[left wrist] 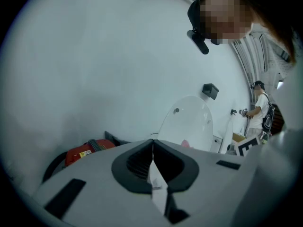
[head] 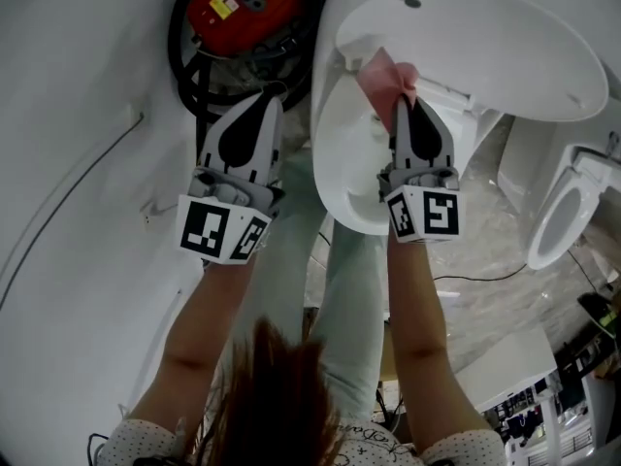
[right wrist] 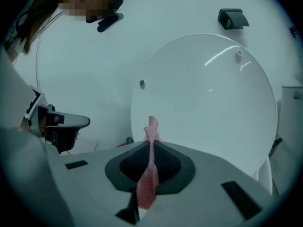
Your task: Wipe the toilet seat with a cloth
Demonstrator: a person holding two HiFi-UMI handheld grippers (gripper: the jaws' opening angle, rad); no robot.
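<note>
The white toilet has its lid [head: 495,37] raised and its seat [head: 335,153] down. My right gripper [head: 402,103] hangs over the seat's back part, shut on a pink cloth [head: 388,74] that bunches out past the tips toward the lid. In the right gripper view the cloth [right wrist: 149,174] runs as a thin strip between the closed jaws of the right gripper [right wrist: 151,144], with the lid [right wrist: 208,103] straight ahead. My left gripper [head: 268,101] is shut and empty, to the left of the seat. The left gripper [left wrist: 152,145] faces the lid [left wrist: 189,122].
A red machine [head: 238,8] with a black hose lies on the floor behind the left gripper, beside the toilet. A second toilet [head: 563,212] stands to the right. A dark cable [head: 475,278] crosses the marbled floor. A person [left wrist: 258,110] stands far off in the left gripper view.
</note>
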